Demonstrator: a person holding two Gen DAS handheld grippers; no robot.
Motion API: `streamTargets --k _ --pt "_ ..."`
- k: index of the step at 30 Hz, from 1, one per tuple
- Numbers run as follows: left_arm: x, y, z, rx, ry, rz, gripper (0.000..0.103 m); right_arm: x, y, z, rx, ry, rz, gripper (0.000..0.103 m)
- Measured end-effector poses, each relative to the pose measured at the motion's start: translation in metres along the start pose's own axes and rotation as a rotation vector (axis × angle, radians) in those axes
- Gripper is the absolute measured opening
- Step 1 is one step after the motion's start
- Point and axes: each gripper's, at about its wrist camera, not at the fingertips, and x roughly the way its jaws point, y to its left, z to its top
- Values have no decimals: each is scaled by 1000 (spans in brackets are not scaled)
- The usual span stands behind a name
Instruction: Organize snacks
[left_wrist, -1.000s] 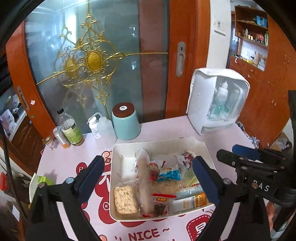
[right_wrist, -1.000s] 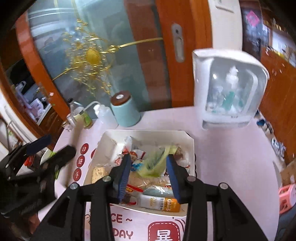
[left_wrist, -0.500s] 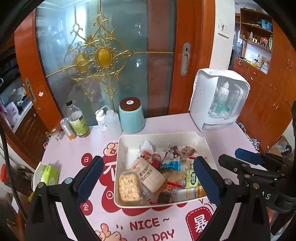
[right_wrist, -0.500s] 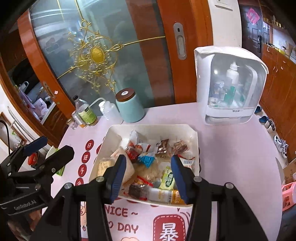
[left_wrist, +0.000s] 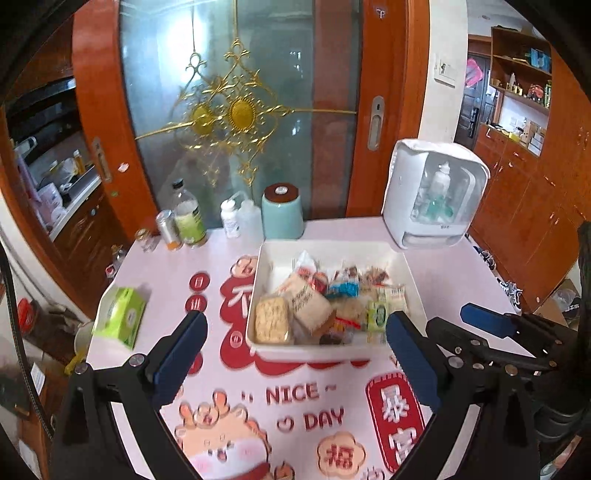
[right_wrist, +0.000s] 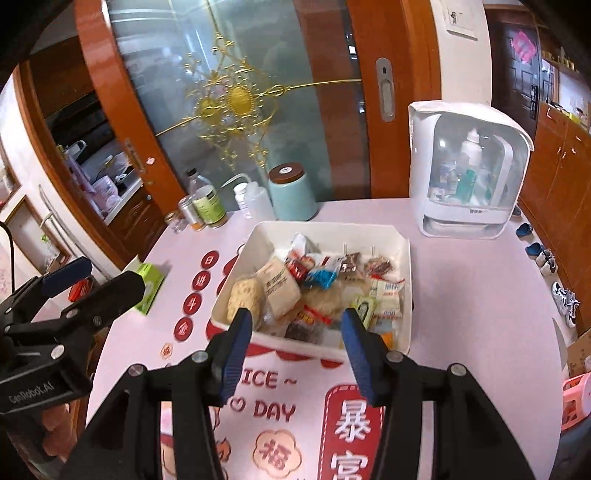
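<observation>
A white tray (left_wrist: 413, 275) full of several wrapped snacks stands mid-table; it also shows in the right wrist view (right_wrist: 404, 280). A pale square cracker pack (left_wrist: 271, 325) lies at its front left, a green packet (left_wrist: 376, 314) at front right. My left gripper (left_wrist: 295, 350) is open and empty, held above the table in front of the tray. My right gripper (right_wrist: 295, 339) is open and empty, also just in front of the tray's near rim. Each gripper shows at the edge of the other's view.
A green tissue pack (left_wrist: 120, 315) lies at the table's left edge. Bottles (left_wrist: 188, 218), a teal canister (left_wrist: 282, 212) and a white cosmetics case (left_wrist: 436, 194) stand along the back, before a glass sliding door. A printed mat (left_wrist: 306, 402) covers the near table.
Both grippers have pulled back and up from the tray. The right gripper, which was shut on a green packet over the tray, has opened; the packet now lies in the tray.
</observation>
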Motion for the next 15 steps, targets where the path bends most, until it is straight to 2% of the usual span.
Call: streamTargets --k 15 --pt "-75 1 -100 -79 76 64 97 -61 2 -88 31 42 2 51"
